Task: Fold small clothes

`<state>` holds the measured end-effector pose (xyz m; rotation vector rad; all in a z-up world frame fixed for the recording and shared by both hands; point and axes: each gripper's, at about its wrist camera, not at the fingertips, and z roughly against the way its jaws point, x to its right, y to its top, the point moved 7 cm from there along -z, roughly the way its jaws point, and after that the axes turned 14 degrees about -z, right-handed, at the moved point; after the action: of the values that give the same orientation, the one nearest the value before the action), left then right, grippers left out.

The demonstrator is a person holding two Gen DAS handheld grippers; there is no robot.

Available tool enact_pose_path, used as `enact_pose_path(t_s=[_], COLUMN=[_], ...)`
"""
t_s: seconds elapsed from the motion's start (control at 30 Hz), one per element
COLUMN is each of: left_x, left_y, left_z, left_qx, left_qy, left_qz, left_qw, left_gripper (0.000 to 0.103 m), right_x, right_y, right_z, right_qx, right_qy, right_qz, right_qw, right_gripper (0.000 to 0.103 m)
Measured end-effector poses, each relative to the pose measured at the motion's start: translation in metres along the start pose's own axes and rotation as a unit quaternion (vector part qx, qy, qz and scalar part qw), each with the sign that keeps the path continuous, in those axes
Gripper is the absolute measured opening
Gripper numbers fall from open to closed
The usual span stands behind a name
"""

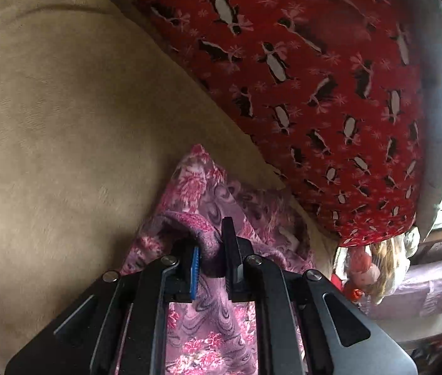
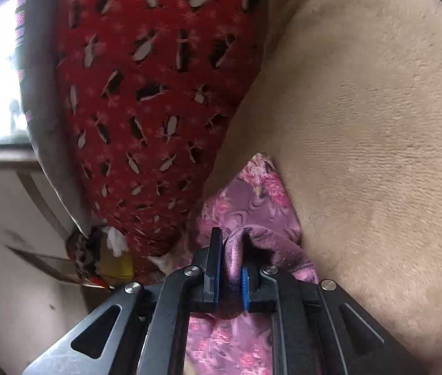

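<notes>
1. Basically both tools are loaded: left gripper [image 1: 210, 265] has its jaws narrowed onto a bunched ridge of the pink floral garment [image 1: 214, 337]; right gripper [image 2: 231, 268] is likewise clamped on a fold of the same pink floral garment [image 2: 252, 206].
2. Cloth runs back under each tool toward the wrist and forward past the fingertips, so each pinch sits partway in from the edge, not at a corner.
3. Just ahead of each pinch a free pointed flap sticks out, resting on or just above the beige blanket [image 1: 64, 125]. Can't tell whether it touches.
4. Key relation: the flap points forward and toward the red penguin-print fabric [image 1: 314, 78] in both views, so the garment's long axis looks to run across, from one gripper to the other. My read, not confirmed; neither camera sees the other tool.
5. Neither hand is clearly nearer; the grips look symmetric.
6. Far side: red penguin-print fabric lies just beyond the flap, bordering the beige blanket [image 2: 377, 125]. Folding forward risks landing on it; keep the fold on the beige area.
7. Blurred clutter [image 1: 374, 265] hangs off the far edge, irrelevant.
</notes>
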<state>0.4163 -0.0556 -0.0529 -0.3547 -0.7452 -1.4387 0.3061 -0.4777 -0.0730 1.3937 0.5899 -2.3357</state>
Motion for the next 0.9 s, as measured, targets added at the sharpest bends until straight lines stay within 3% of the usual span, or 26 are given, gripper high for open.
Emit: enact_pose_path(t_s=[0.07, 0.17, 0.23, 0.27, 0.33, 0.4, 0.5, 0.67, 0.7, 0.73, 0.77, 0.8, 0.9], left_x=[-0.002, -0.009, -0.014, -0.018, -0.026, -0.032, -0.025, -0.016, -0.014, -0.010, -0.004, 0.000, -0.002], left_y=[0.004, 0.005, 0.006, 0.007, 0.010, 0.009, -0.003, -0.024, -0.025, -0.023, -0.019, -0.016, -0.001], left_z=[0.006, 0.024, 0.040, 0.050, 0.065, 0.072, 0.054, 0.008, 0.003, 0.003, 0.006, 0.009, 0.014], left_qx=[0.003, 0.017, 0.033, 0.043, 0.061, 0.063, 0.017, -0.051, -0.051, -0.043, -0.027, -0.018, 0.013], left_qy=[-0.031, -0.090, -0.112, -0.114, -0.105, -0.088, -0.056, 0.000, 0.015, 0.025, 0.030, 0.033, 0.057], left_qz=[0.024, 0.062, 0.069, 0.066, 0.064, 0.060, 0.013, -0.036, -0.042, -0.052, -0.068, -0.079, -0.088], left_qw=[0.9992, 0.9939, 0.9908, 0.9904, 0.9906, 0.9924, 0.9982, 0.9981, 0.9977, 0.9974, 0.9968, 0.9962, 0.9944], left_gripper=[0.010, 0.015, 0.026, 0.031, 0.051, 0.062, 0.063, 0.063, 0.060, 0.037, 0.020, 0.005, 0.001], right_x=[-0.015, -0.021, -0.021, -0.020, -0.017, -0.015, -0.011, -0.013, -0.014, -0.013, -0.016, -0.027, -0.068], right_y=[0.008, 0.020, 0.028, 0.030, 0.031, 0.025, 0.018, 0.015, 0.014, 0.013, 0.011, 0.008, 0.007], right_z=[0.006, 0.021, 0.037, 0.046, 0.058, 0.055, 0.043, 0.007, -0.002, -0.011, -0.018, -0.021, 0.001], right_qx=[0.011, 0.050, 0.088, 0.102, 0.118, 0.112, 0.107, 0.095, 0.091, 0.089, 0.091, 0.090, 0.143], right_qy=[0.018, 0.033, 0.034, 0.042, 0.033, -0.015, -0.095, -0.136, -0.150, -0.171, -0.184, -0.172, -0.105], right_qz=[0.003, -0.016, -0.020, -0.022, -0.009, 0.026, 0.094, 0.135, 0.145, 0.157, 0.172, 0.198, 0.250], right_qw=[1.000, 0.998, 0.995, 0.994, 0.992, 0.993, 0.985, 0.977, 0.974, 0.969, 0.963, 0.961, 0.952], right_gripper=[0.015, 0.034, 0.046, 0.046, 0.051, 0.051, 0.052, 0.051, 0.051, 0.043, 0.027, 0.005, 0.004])
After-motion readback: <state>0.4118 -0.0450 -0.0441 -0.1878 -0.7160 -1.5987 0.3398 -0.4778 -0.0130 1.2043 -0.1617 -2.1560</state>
